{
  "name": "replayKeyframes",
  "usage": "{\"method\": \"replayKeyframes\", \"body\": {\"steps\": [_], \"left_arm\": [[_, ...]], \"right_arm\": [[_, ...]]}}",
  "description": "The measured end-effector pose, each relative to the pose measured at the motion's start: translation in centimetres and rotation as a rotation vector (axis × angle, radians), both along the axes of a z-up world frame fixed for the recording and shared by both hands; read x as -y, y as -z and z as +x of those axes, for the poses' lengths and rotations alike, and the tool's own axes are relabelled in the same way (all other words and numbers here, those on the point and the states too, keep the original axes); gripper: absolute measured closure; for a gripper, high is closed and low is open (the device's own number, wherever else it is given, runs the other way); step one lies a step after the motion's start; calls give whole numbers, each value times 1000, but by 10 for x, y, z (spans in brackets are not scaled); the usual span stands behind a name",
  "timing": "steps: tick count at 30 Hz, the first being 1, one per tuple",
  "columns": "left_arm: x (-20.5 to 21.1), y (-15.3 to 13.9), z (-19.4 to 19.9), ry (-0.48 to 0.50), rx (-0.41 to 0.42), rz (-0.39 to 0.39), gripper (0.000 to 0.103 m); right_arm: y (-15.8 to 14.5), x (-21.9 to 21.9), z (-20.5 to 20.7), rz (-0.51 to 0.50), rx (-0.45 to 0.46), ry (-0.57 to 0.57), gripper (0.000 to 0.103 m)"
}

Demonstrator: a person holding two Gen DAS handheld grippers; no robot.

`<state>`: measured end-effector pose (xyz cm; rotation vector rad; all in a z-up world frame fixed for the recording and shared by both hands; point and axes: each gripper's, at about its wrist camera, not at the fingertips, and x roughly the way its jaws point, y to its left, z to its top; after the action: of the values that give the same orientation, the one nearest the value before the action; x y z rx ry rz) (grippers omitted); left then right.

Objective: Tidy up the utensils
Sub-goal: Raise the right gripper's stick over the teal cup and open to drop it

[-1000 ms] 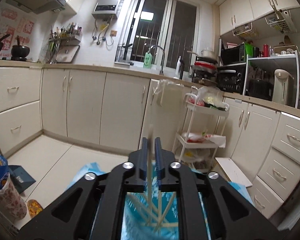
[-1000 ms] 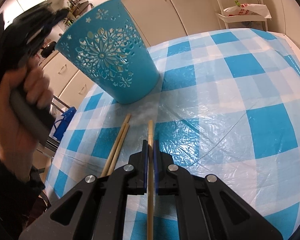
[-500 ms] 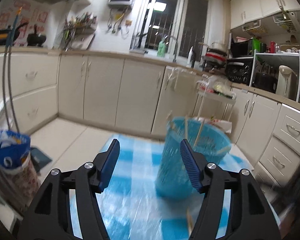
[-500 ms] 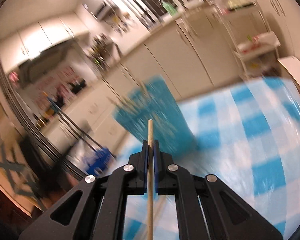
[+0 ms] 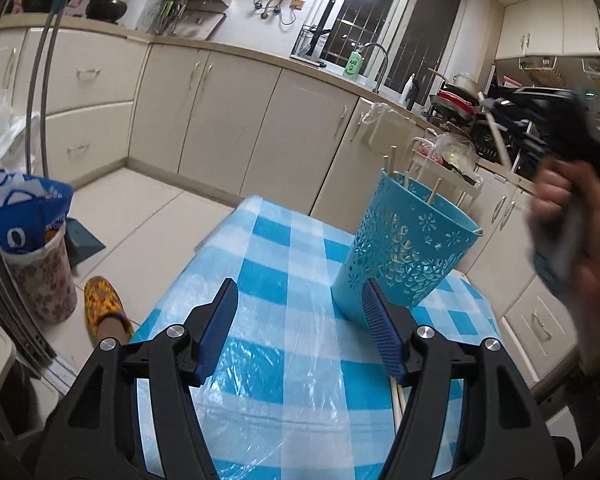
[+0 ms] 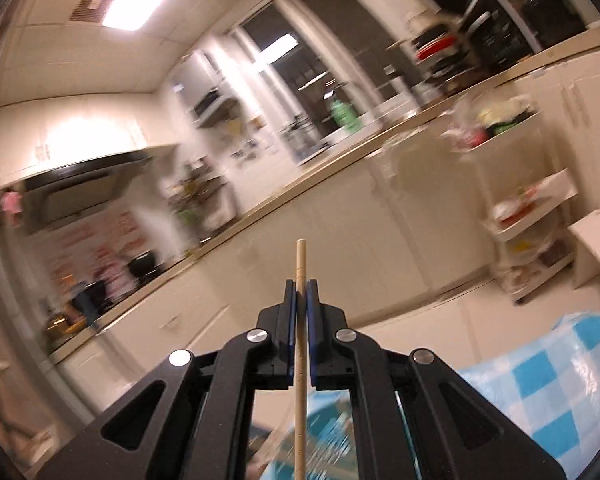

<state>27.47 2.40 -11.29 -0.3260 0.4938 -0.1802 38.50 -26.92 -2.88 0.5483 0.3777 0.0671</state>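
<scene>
A perforated blue cup (image 5: 408, 256) stands on the blue checked tablecloth (image 5: 284, 248) with several chopsticks (image 5: 392, 164) upright in it. My left gripper (image 5: 298, 300) is open just in front of the cup, with nothing between its fingers. Two more chopsticks (image 5: 398, 400) lie on the cloth under its right finger. My right gripper (image 6: 300, 292) is shut on a single chopstick (image 6: 300, 264), raised and pointing at the kitchen cabinets. In the left wrist view that gripper (image 5: 540, 120) shows blurred above and right of the cup, held in a hand (image 5: 572, 232).
The table's left edge (image 5: 180, 280) drops to the tiled floor, where a patterned slipper (image 5: 104, 304) and a bin with a blue bag (image 5: 32, 248) stand. A white trolley (image 6: 528, 216) stands by the cabinets behind the table.
The left gripper let go of its chopstick over the cup, opened and drew back and down. The right gripper lifted its chopstick off the table and swung upward.
</scene>
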Motion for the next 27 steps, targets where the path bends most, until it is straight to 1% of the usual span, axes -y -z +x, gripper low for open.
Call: {"method": "replayKeyframes", "body": {"steps": [3,6,9,12,14,16,17,18,19,20,22,23,24,25,26,27], "left_arm": [[-7,6,-1,1,-13,-24,42],[-12,9,-1,-5,-23,-42,42],[-19,13,-1,-16,-34,-61,42],[-22,14,-2,-22,-40,-71,42],[-22,13,-4,-22,-41,-71,42],[-22,12,-6,-23,-42,-72,42],[-22,11,-7,-22,-41,-71,42],[-22,10,-7,-22,-40,-71,42],[-22,9,-9,-20,-39,-67,42],[-22,8,-10,-20,-38,-63,42],[-23,6,-14,-21,-38,-60,40],[-23,6,-15,-22,-39,-57,40],[-24,5,-17,-22,-43,-54,39],[-24,5,-18,-21,-47,-53,39],[-25,5,-20,-20,-50,-53,39],[-25,5,-21,-19,-54,-53,39]], "right_arm": [[9,-8,14,-48,-36,82,97],[20,-18,24,-88,-73,93,97],[28,-34,20,-157,-83,68,97],[32,-43,13,-197,-82,37,97],[36,-46,11,-202,-103,14,97],[36,-46,-2,-210,-113,-14,96],[34,-45,-10,-212,-112,-31,93],[31,-43,-21,-210,-108,-41,89],[29,-41,-32,-208,-103,-44,81],[25,-36,-51,-204,-91,-48,76],[24,-30,-85,-213,-85,-56,74],[26,-29,-98,-219,-98,-60,74],[37,-28,-120,-229,-148,-82,74],[46,-29,-129,-240,-194,-106,74],[66,-33,-142,-257,-285,-145,74],[81,-34,-147,-257,-346,-172,74]]}}
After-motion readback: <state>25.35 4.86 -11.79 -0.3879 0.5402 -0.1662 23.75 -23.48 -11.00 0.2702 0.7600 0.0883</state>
